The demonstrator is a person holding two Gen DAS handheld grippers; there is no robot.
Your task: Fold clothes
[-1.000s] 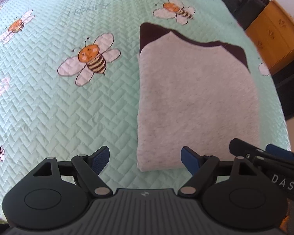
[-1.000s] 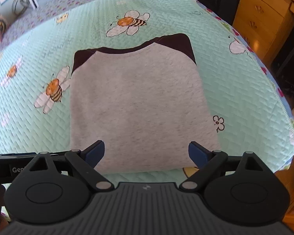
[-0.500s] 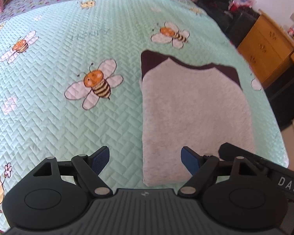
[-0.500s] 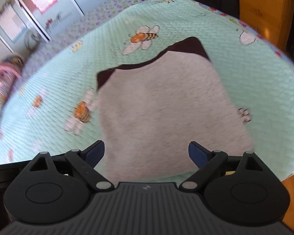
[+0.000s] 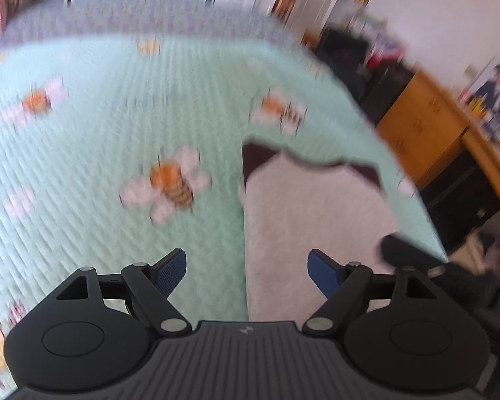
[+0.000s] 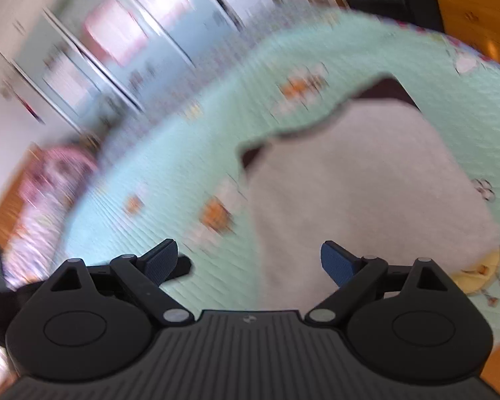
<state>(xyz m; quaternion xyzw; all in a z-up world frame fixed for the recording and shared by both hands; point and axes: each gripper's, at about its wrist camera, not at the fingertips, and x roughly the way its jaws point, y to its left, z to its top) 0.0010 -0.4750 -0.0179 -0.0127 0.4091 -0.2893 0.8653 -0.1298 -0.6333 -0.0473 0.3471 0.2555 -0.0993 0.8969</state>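
A folded grey shirt with dark brown sleeves (image 5: 316, 213) lies flat on the mint bee-print bedspread (image 5: 83, 153). My left gripper (image 5: 246, 271) hovers open above the shirt's near left edge, with nothing between its blue pads. In the right wrist view the same shirt (image 6: 366, 180) fills the right half, tilted. Over its near edge my right gripper (image 6: 250, 261) is open and empty too. Both views are blurred by motion. The right gripper's black body (image 5: 413, 256) shows at the left view's lower right.
A wooden dresser (image 5: 426, 123) and dark furniture (image 5: 350, 50) stand beyond the bed's right edge. Wardrobe doors (image 6: 110, 40) line the far wall. A pink patterned pillow (image 6: 53, 180) lies at the bed's left end.
Both grippers have lifted and tilted upward away from the shirt, so more of the room shows. The right one has rolled. The shirt has stayed folded on the bed.
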